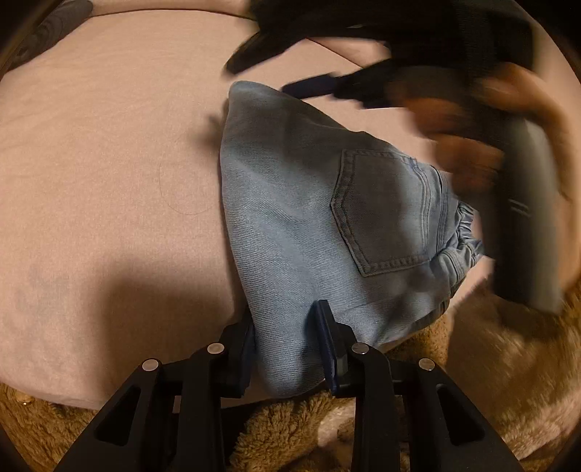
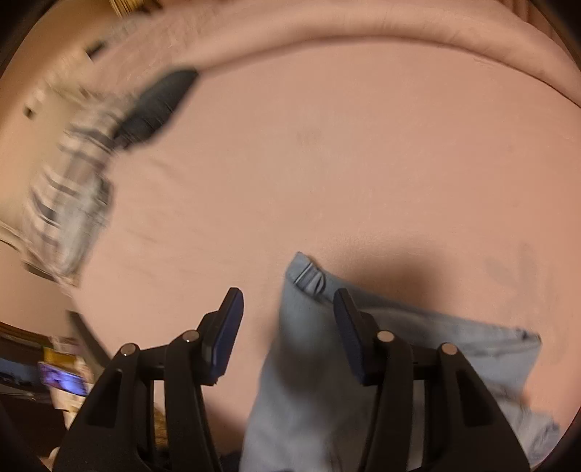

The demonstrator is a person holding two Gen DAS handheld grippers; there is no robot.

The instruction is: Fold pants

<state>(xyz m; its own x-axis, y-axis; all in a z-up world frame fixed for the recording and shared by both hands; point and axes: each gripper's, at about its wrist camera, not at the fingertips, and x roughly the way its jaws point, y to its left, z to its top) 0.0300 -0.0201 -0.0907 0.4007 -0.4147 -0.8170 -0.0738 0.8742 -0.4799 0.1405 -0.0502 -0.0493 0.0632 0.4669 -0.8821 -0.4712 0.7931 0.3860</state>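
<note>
Light blue denim pants point(image 1: 290, 218) lie folded on the pink sheet, back pocket point(image 1: 385, 214) facing up. My left gripper point(image 1: 287, 337) is shut on the near folded edge of the pants, and fabric fills the gap between its pads. In the right wrist view the pants point(image 2: 305, 363) lie under my right gripper point(image 2: 288, 316), which is open; the denim edge runs between its fingers and the left pad is clear of the cloth. In the left wrist view the right gripper point(image 1: 283, 74) is a blur above the pants' far end, held by a person's hand point(image 1: 468, 145).
The pink sheet point(image 2: 363, 163) covers the bed. A brown fluffy blanket point(image 1: 508, 363) lies along the near edge. A plaid cloth point(image 2: 72, 188) and a dark item point(image 2: 156, 105) sit at the left in the right wrist view. A grey patterned pillow point(image 1: 47, 32) is at the far left corner.
</note>
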